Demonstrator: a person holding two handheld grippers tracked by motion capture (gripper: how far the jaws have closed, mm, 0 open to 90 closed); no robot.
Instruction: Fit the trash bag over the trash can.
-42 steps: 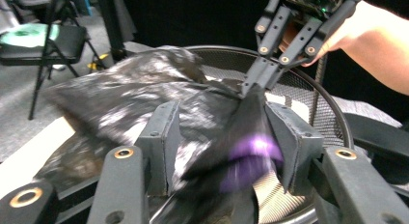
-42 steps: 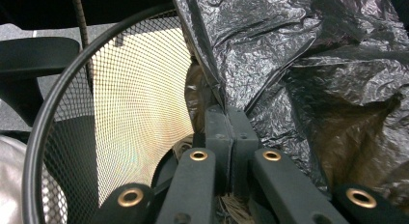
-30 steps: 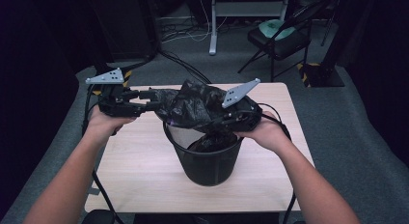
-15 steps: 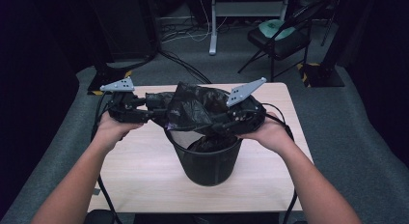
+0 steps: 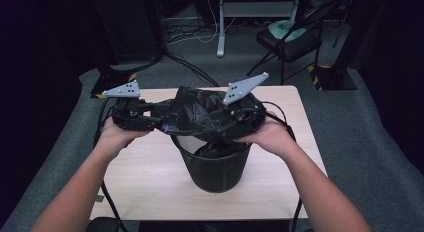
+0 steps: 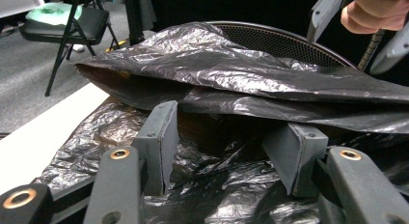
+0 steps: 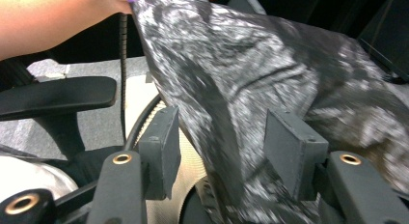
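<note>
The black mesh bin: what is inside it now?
Crumpled black bag plastic lies inside the mesh bin, and the bag stretches above its rim. The bin's bottom is covered, so anything beneath cannot be seen.

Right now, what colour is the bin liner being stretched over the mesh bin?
Glossy black, the bin liner shows best in the left gripper view.

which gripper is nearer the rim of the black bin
Right. The right gripper hangs just above the bin's rim on the person's right side; the left gripper is off to the left of the bin, over the table.
</note>
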